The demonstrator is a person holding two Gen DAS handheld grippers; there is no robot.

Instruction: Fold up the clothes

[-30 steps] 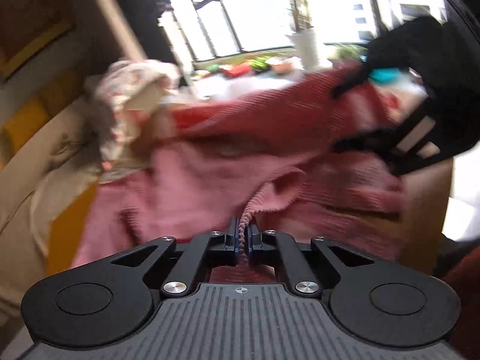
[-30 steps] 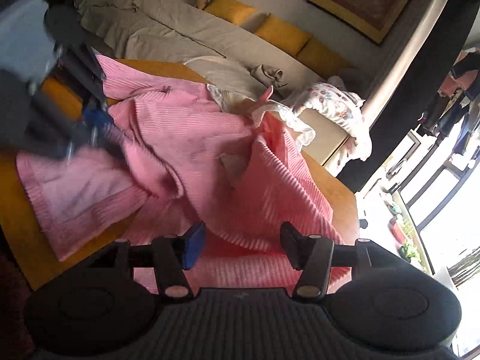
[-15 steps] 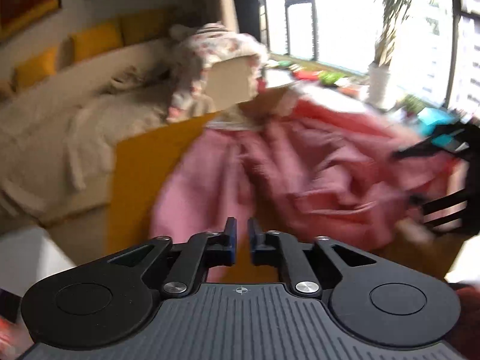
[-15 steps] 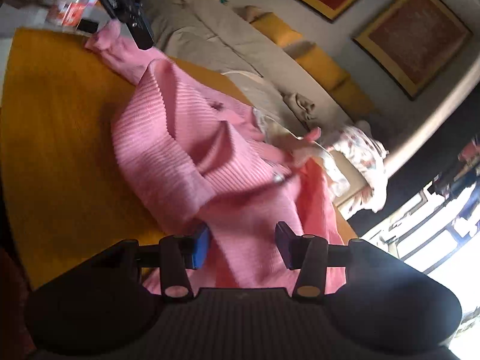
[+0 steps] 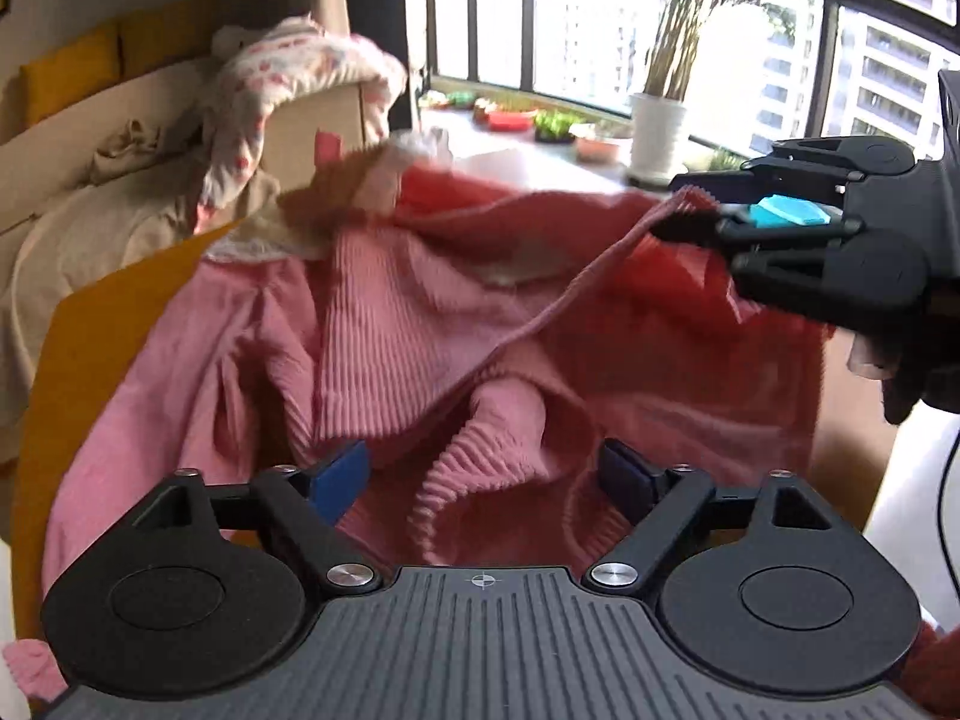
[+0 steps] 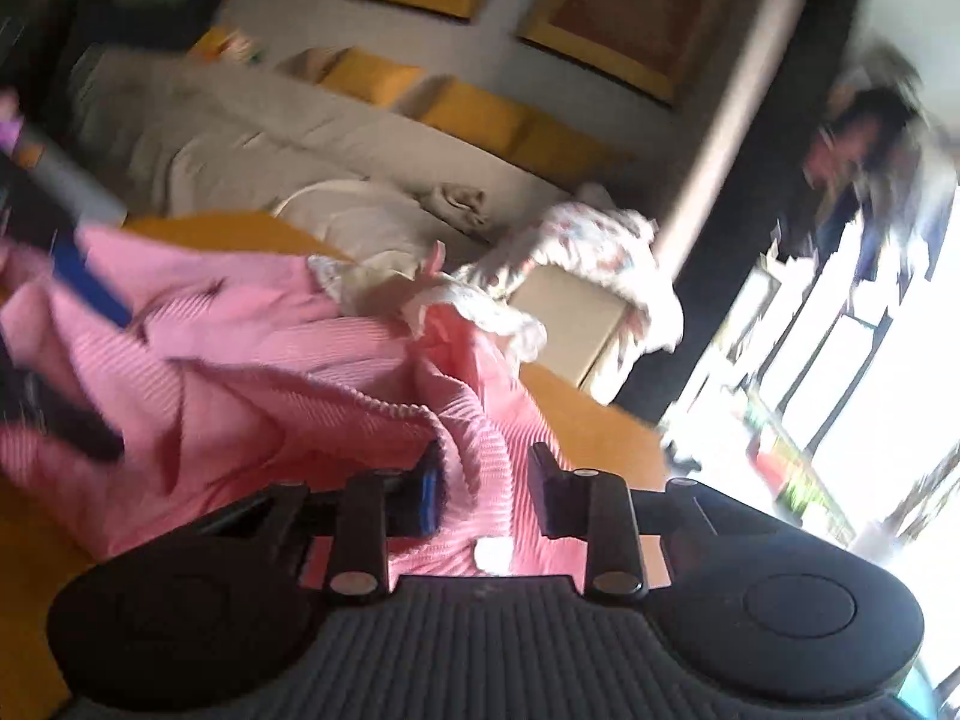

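Your left tongs (image 5: 483,474) no longer pinch the garment: a second ago they were pressed tight on a ridge of knit, and now they are opening wide, blue pads apart. A loose fold of the pink ribbed knit sweater (image 5: 420,324) lies between them, touched by neither pad. That hold is released.

Your right tongs (image 6: 483,489) are closing. In the right wrist view a bunched fold of the sweater (image 6: 480,456) sits between the pads; the left pad looks to be against it, the right one shows a sliver of gap, so the pinch is not made yet. In the left wrist view the right tongs (image 5: 708,222) have a hem edge at their tips, lifted above the rest; blur hides whether it is clamped.

The sweater lies crumpled across the yellow-orange surface (image 5: 120,306), one edge raised toward the right tongs. Compared with half a second ago it is spread wider over the surface, though creased and nowhere near flat.

Just past it, a small cream frilled garment (image 6: 480,306) touches its far edge. Beyond that, a floral patterned cloth (image 5: 288,72) hangs over a beige sofa arm (image 5: 312,138).

Judgement: you are between grips. The left hand is free to pick a new corner; no fold is laid yet.
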